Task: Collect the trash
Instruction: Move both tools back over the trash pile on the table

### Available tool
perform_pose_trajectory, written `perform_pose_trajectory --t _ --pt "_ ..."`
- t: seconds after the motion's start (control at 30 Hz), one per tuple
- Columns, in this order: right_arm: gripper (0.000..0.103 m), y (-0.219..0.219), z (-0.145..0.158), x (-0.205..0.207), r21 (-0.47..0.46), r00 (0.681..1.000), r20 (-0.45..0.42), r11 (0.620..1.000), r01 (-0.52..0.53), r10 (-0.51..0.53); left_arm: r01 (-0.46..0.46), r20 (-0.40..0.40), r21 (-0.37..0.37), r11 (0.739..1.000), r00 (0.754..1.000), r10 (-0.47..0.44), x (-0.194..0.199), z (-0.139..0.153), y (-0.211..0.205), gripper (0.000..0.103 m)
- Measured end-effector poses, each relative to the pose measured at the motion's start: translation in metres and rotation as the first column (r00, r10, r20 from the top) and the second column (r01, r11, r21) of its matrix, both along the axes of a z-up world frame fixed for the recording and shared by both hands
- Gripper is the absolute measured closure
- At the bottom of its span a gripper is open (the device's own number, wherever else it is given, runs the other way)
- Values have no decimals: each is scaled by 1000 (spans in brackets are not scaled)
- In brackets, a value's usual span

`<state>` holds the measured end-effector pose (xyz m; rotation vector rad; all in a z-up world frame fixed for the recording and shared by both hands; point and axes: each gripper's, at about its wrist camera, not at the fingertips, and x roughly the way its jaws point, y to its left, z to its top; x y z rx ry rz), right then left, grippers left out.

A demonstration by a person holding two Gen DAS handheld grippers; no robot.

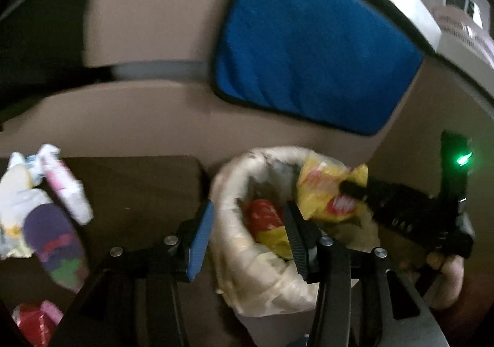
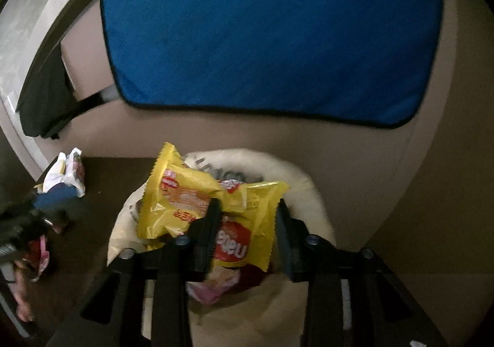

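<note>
At 9 o'clock in your left wrist view a heap of loose wrappers [image 1: 46,201] lies on the dark bench [image 1: 139,186]: a white and pink packet, a purple one, crumpled white paper. 1 more red and pink wrapper [image 1: 34,320] sits at 7 o'clock. All of it lies well apart from the bag. At 12 o'clock a blue cloth [image 2: 271,35] with a dark border is draped over a beige cushioned seat [image 1: 148,16]; a dark garment [image 2: 46,99] hangs at 9 o'clock in your right wrist view.

The bench is dark brown and butts against the beige upholstery. The light is dim and both views are blurred.

The trash bag [image 1: 247,263], pale plastic with its mouth rolled open, sits at 6 o'clock in both views. Inside it you see red and yellow packets [image 1: 267,220].

Your left tool [image 1: 247,239] is spread wide, nothing between its pads; 1 finger stands outside the bag's rim, the other over its mouth. Your right tool [image 2: 247,235] is also released: its jaws straddle a yellow snack packet [image 2: 244,229] over the bag's mouth, with a clear gap on the right side. A 2nd yellow packet [image 2: 176,195] leans at the bag's 10 o'clock rim.
</note>
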<state>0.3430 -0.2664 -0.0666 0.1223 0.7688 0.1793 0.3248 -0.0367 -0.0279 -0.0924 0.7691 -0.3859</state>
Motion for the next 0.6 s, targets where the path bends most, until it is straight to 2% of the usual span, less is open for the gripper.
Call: perform_pose_trajectory --t 0.03,0.17,0.33,0.47,0.6 --pt "44 1 -2 -1 2 1000 0 1000 6 -6 -17 3 -5 1000 1000 17 -3 2 7 55" --pt "44 6 2 -4 -7 999 23 1000 30 -30 -67 11 -15 998 998 67 -18 6 34 55" --pt "43 16 22 -22 -30 994 100 998 53 -49 -129 25 -15 992 991 129 -41 6 73 55" --pt "43 31 36 -41 -24 988 153 1000 15 -11 -184 57 3 983 981 184 -67 12 110 55" --pt "43 66 45 -62 -28 980 191 998 -54 58 -279 99 -1 960 955 278 -97 21 159 55"
